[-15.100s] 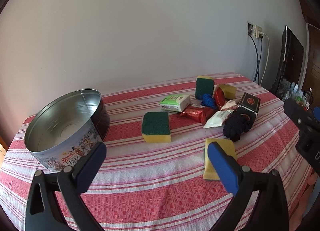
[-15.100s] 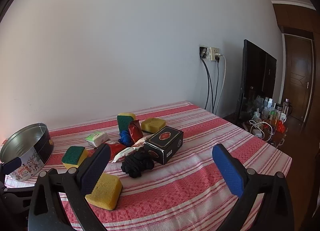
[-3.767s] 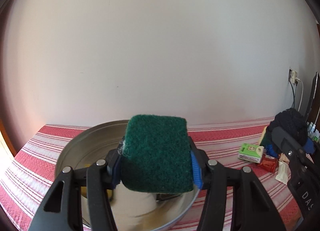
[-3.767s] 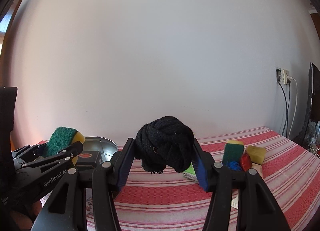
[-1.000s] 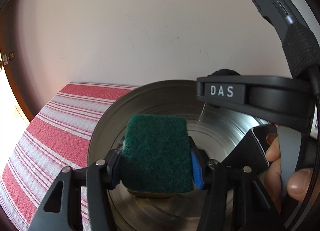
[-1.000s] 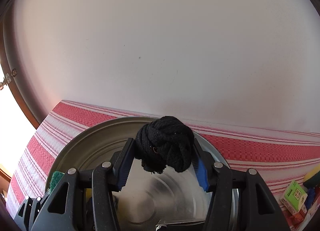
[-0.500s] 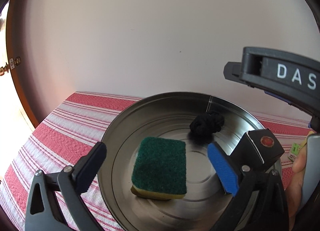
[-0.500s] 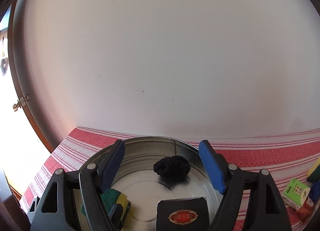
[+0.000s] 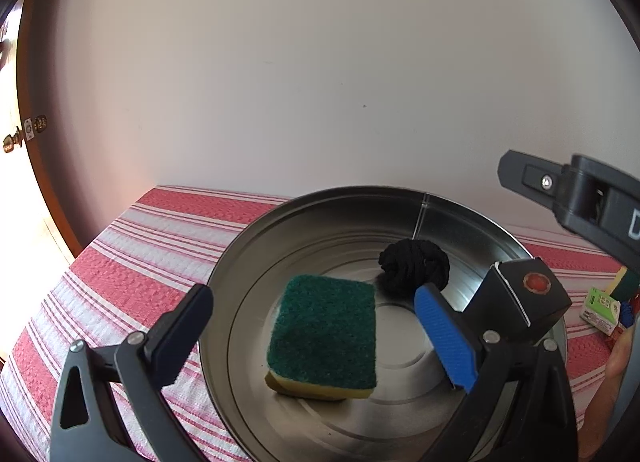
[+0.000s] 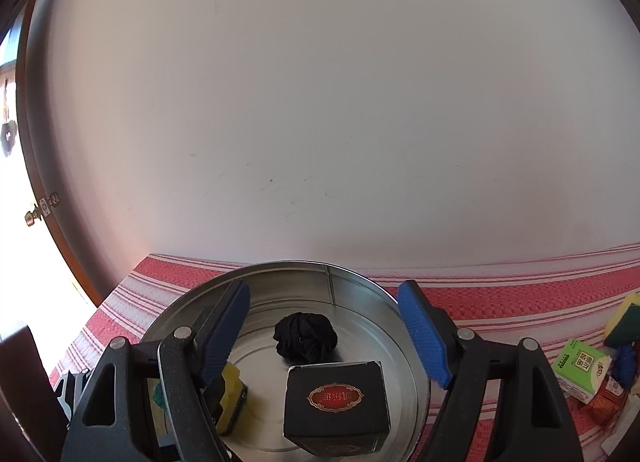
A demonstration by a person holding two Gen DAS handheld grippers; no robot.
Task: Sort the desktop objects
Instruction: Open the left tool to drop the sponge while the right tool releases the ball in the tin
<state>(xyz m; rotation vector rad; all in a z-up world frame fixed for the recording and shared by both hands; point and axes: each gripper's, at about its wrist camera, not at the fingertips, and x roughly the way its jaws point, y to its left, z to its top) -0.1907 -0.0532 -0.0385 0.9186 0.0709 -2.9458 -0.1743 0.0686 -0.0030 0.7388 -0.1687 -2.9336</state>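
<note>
left gripper (image 9: 320,326) agape, right gripper (image 10: 326,326) agape

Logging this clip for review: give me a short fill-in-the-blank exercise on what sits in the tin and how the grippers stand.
1. The green-topped sponge lies inside the round metal ____.
2. The black yarn ball is held by ____ hand-held gripper.
3. Both the left hand-held gripper and the right hand-held gripper are ____.
4. The black box bears a ____ emblem.

Missing words: tin; neither; open; red

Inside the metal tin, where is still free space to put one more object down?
In the tin, bare floor lies between the green sponge, black yarn ball and black box; another strip runs along the far wall behind the yarn. The near side is crowded by sponge and box.
</note>
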